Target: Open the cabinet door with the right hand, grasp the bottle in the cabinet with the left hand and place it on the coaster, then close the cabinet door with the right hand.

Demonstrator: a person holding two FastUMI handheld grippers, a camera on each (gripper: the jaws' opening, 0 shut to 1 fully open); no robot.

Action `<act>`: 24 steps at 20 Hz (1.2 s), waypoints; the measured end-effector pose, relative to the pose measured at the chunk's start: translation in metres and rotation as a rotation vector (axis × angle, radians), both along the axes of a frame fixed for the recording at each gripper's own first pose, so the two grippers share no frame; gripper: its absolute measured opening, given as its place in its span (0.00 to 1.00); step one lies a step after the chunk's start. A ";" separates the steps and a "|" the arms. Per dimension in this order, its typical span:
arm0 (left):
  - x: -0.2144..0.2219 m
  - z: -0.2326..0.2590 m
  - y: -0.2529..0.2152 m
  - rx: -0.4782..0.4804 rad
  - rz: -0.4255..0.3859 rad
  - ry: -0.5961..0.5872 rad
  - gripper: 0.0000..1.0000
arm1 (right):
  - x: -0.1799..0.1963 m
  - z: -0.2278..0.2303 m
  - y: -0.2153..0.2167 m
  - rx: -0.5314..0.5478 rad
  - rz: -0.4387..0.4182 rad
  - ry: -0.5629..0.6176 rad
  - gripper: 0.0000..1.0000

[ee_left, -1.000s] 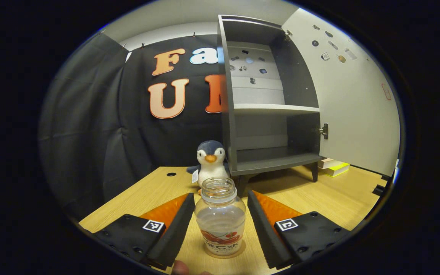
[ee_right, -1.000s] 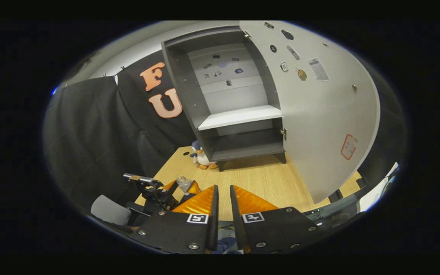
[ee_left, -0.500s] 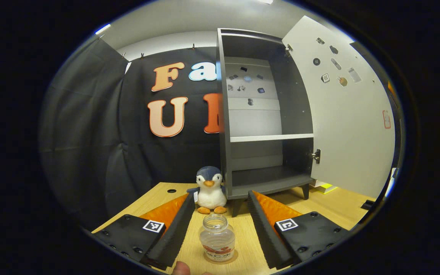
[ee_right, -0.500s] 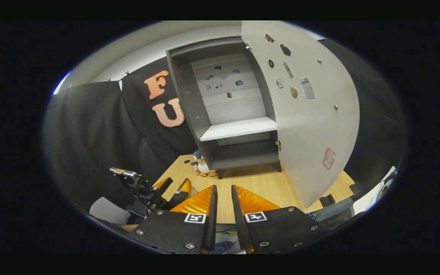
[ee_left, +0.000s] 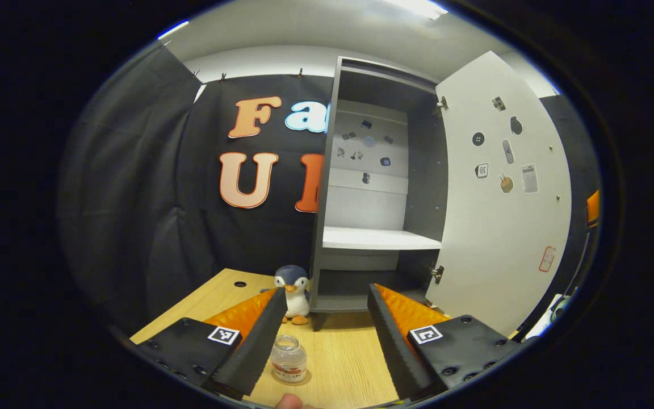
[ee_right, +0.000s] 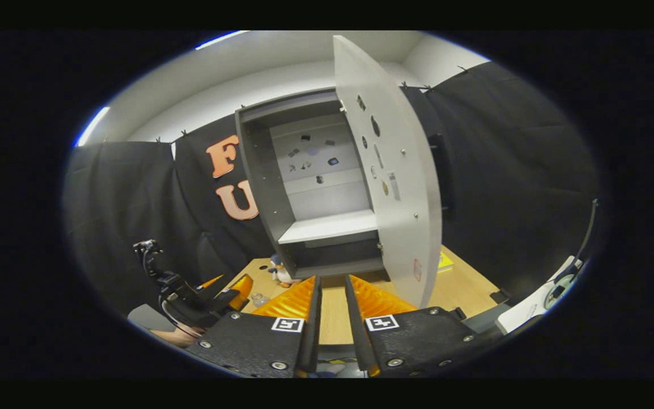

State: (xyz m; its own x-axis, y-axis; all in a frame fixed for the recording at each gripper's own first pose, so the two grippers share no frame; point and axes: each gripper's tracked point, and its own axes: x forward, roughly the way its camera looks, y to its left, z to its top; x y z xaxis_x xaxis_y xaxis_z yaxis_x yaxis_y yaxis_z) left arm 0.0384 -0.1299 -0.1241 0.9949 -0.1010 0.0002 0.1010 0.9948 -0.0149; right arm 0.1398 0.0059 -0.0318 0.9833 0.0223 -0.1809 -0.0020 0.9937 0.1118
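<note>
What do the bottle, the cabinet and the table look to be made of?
Bottle: clear plastic or glass, see-through, with a printed label; which one is unclear.
Cabinet: matte grey board, likely laminate, with flat square edges and a paler door.
Table: light wood-grain top, possibly laminate.

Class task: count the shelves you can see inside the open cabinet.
2: a pale middle shelf and the dark bottom shelf beneath it, inside the cabinet. Gripper fingers partly hide the bottom.
</note>
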 end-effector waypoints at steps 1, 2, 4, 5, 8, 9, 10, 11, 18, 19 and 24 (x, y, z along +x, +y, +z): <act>-0.004 0.009 0.002 0.009 0.015 -0.019 0.96 | 0.000 0.005 -0.013 -0.004 -0.014 -0.017 0.27; -0.008 0.014 -0.004 0.014 0.007 -0.025 0.93 | -0.001 0.009 -0.023 0.000 -0.020 -0.023 0.27; -0.016 0.018 -0.007 0.038 0.008 -0.024 0.93 | 0.000 0.019 -0.042 0.009 -0.032 -0.048 0.27; -0.020 0.019 -0.010 0.047 0.006 -0.018 0.93 | 0.000 0.023 -0.053 0.003 -0.041 -0.060 0.27; -0.028 0.016 -0.011 0.042 0.011 0.009 0.93 | 0.001 0.038 -0.085 -0.016 -0.068 -0.096 0.22; -0.030 0.017 -0.008 0.037 0.020 0.014 0.93 | 0.002 0.045 -0.091 -0.011 -0.070 -0.111 0.28; -0.029 0.018 -0.007 0.034 0.023 0.021 0.93 | 0.004 0.049 -0.098 -0.010 -0.071 -0.117 0.38; -0.029 0.019 -0.006 0.035 0.031 0.027 0.90 | 0.007 0.049 -0.106 -0.015 -0.074 -0.115 0.28; -0.021 0.031 -0.001 0.057 0.061 0.013 0.94 | 0.037 0.049 -0.135 -0.031 -0.074 -0.119 0.39; -0.020 0.029 0.000 0.055 0.066 0.020 0.93 | 0.043 0.048 -0.136 -0.029 -0.074 -0.116 0.40; -0.010 0.028 0.006 0.056 0.075 0.035 0.96 | 0.058 0.036 -0.136 -0.032 -0.063 -0.103 0.46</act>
